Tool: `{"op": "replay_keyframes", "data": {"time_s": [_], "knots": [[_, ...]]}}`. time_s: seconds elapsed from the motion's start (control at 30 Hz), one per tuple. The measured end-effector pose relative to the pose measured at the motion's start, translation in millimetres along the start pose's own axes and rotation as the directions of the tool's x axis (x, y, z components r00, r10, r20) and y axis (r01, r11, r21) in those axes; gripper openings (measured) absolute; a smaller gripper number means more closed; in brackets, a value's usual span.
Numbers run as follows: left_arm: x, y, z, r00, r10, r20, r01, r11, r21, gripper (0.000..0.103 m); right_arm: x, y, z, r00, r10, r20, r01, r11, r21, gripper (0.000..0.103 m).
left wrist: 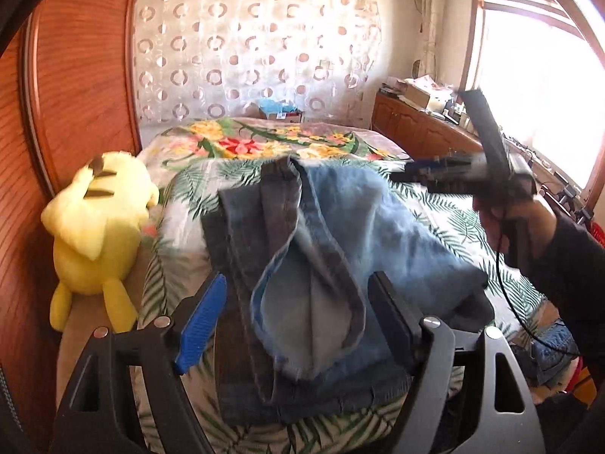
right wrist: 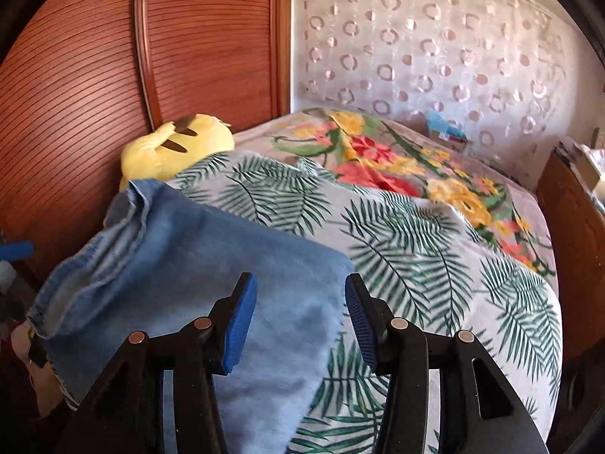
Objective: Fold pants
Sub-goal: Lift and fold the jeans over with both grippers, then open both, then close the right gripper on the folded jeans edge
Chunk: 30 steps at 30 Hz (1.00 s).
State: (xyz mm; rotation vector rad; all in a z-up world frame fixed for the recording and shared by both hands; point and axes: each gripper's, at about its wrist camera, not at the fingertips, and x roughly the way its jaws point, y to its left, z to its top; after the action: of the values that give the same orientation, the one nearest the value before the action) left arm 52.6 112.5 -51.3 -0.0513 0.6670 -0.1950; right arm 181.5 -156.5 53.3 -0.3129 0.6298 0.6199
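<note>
Blue jeans [left wrist: 340, 227] lie bunched in a folded heap on the palm-leaf bedspread [left wrist: 446, 212], a leg hem with its paler inside turned toward me. My left gripper [left wrist: 298, 302] hovers just over that hem, jaws wide and open, and neither pad presses the cloth. In the right wrist view the jeans [right wrist: 181, 265] spread to the left, and my right gripper [right wrist: 300, 302] stands open above their right edge, holding nothing. The left wrist view also shows the right gripper [left wrist: 404, 176], blurred, held by a hand in a dark sleeve [left wrist: 567, 257] above the jeans' right side.
A yellow plush toy [left wrist: 94, 223] sits at the bed's left edge against a wooden wardrobe [left wrist: 75, 75]. A flowered blanket [left wrist: 257, 140] covers the far half of the bed. A patterned curtain [right wrist: 435, 45] hangs behind. A wooden cabinet [left wrist: 416, 125] with clutter stands under a bright window.
</note>
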Motion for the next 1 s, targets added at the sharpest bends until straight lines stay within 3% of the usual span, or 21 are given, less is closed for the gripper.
{"op": "replay_keyframes", "data": {"time_s": [0.17,0.23,0.37,0.5,0.6,0.83,1.0], "knots": [[30.6,-8.5,27.1,1.000,-0.004,-0.018,0.005,0.999,0.048,0.078,9.3,-2.3,-7.6,1.000,-0.006,-0.030,0.007,0.999,0.034,0.050],[43.9,-12.3,32.9,0.999,0.012,-0.037,-0.010,0.997,0.077,0.069,15.1,0.3,-6.5,0.999,-0.002,-0.038,0.004,0.999,0.042,0.050],[69.7,-16.0,35.7,0.995,0.022,-0.096,-0.011,0.993,0.116,0.067,17.3,-0.5,-9.9,0.999,0.002,-0.045,0.001,0.998,0.061,0.050],[89.3,-14.5,27.1,0.982,0.105,-0.157,-0.079,0.983,0.164,0.067,21.3,-6.9,-14.3,0.999,0.004,-0.045,-0.001,0.998,0.066,0.050],[90.8,-4.8,18.5,0.963,0.215,-0.161,-0.182,0.964,0.196,0.067,27.3,-13.9,-19.0,0.999,0.006,-0.044,-0.003,0.997,0.071,0.051],[70.0,43.4,14.5,0.948,0.281,-0.151,-0.269,0.958,0.097,0.066,32.0,-14.6,-22.0,0.999,0.007,-0.048,-0.003,0.996,0.087,0.051],[56.1,52.7,20.6,0.964,0.242,-0.114,-0.238,0.970,0.044,0.067,40.4,-17.3,-19.0,0.998,0.035,-0.043,-0.030,0.993,0.116,0.051]]}}
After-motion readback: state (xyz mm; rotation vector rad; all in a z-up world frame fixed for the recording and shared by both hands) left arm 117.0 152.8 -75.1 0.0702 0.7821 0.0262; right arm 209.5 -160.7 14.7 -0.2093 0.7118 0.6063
